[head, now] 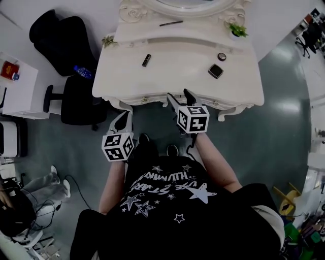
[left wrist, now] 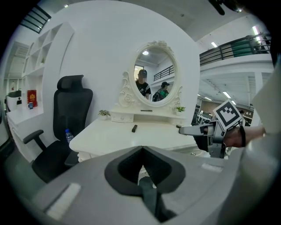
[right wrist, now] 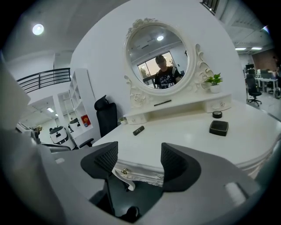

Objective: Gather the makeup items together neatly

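Shirt [head: 167, 203] – black w/ star print – fills the bottom of the head view, and just above it both tools hang short of the counter [head: 177, 76], over the floor [head: 279, 132]. Left gripper [left wrist: 142, 151]: fingers [left wrist: 120, 173] closed tip to tip, nothing betw. them. Right gripper [right wrist: 139, 163]: fingers [right wrist: 175, 165] stand well apart and empty, only the counter's carved front edge showing thru the gap. Task looks not yet begun, as far as I can judge: nothing held, nothing touched, items scattered. Dark tube [head: 146, 60], prob. a lipstick, lies alone at upper centre-left of the head view. Square black compact [head: 215, 70] sits lid shut toward upper right, w/ a small round pot [head: 222, 56] near it but apart. Thin dark pencil or brush [head: 171, 23] – can't tell which – lies on the raised shelf [head: 203, 28] under the mirror [head: 188, 4] at top centre. Left to do: all of it, i.e. bring the four into one tidy group. Items are small, dark and hard-looking, sharp vs the white top; tube and pencil lie on their sides and could roll.
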A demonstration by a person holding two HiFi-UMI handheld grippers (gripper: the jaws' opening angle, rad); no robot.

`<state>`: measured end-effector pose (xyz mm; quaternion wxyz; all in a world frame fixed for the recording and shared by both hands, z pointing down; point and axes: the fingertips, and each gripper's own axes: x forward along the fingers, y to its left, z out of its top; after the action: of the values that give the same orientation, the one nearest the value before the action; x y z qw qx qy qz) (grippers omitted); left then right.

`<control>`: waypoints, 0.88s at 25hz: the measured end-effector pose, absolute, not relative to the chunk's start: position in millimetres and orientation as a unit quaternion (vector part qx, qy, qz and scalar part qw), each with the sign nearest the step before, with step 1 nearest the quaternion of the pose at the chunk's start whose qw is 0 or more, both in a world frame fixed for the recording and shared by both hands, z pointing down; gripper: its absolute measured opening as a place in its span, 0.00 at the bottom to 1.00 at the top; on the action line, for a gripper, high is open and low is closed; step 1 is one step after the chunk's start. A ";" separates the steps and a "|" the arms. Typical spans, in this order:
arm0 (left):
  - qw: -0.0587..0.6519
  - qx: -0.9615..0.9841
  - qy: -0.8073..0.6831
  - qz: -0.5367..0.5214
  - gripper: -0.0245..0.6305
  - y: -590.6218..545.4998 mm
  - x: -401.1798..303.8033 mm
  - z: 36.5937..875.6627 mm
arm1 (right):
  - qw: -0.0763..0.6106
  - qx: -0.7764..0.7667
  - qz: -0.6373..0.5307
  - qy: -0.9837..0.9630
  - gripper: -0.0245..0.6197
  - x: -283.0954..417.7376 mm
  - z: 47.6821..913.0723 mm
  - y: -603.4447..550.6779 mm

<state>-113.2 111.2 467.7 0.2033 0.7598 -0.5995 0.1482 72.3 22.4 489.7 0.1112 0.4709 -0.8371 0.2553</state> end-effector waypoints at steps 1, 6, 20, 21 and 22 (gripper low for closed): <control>0.207 0.759 -0.598 0.149 0.04 105.6 -117.6 470.1 | 0.113 0.472 0.257 -0.836 0.54 68.5 491.8 18.2; 0.230 0.776 -0.569 0.148 0.04 64.5 -136.4 482.5 | 0.127 0.506 0.259 -0.813 0.53 55.8 497.6 -12.3; 0.249 0.811 -0.506 0.158 0.04 -55.4 -215.6 495.1 | 0.182 0.540 0.269 -0.777 0.50 -58.7 522.7 -124.7; 0.253 0.812 -0.502 0.158 0.04 -59.7 -219.1 496.7 | 0.188 0.542 0.270 -0.773 0.50 -63.1 526.4 -130.4; 0.255 0.814 -0.498 0.159 0.04 -63.9 -222.0 498.4 | 0.195 0.545 0.270 -0.770 0.50 -66.7 530.0 -136.1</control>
<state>-222.0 -63.9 498.4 0.2550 0.8136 -0.4979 0.1587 -66.7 -136.1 530.0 0.1946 0.5446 -0.7700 0.2697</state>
